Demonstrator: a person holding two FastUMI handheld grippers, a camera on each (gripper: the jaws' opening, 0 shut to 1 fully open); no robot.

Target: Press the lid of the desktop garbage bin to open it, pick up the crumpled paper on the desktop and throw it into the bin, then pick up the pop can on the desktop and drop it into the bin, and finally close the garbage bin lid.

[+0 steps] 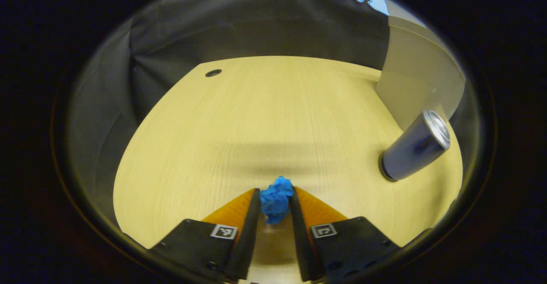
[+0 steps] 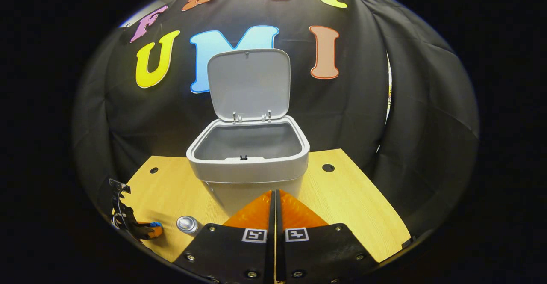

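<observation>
In the left gripper view, the left gripper [image 1: 275, 200] has both fingers pressed on the blue crumpled paper [image 1: 276, 199] just above the desk [image 1: 256, 117], the pop can [image 1: 415, 146] standing to its right. In the right gripper view, the right gripper [image 2: 274, 205] is clenched with nothing between its fingers, facing the garbage bin [image 2: 250, 164], whose lid [image 2: 248, 83] stands raised.

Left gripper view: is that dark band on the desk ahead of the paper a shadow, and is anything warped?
Left gripper view: soft shadow band across the pale wooden desk beyond the blue crumpled paper; fisheye tilts the silver pop can. Right gripper view: sharp, evenly lit.
</observation>
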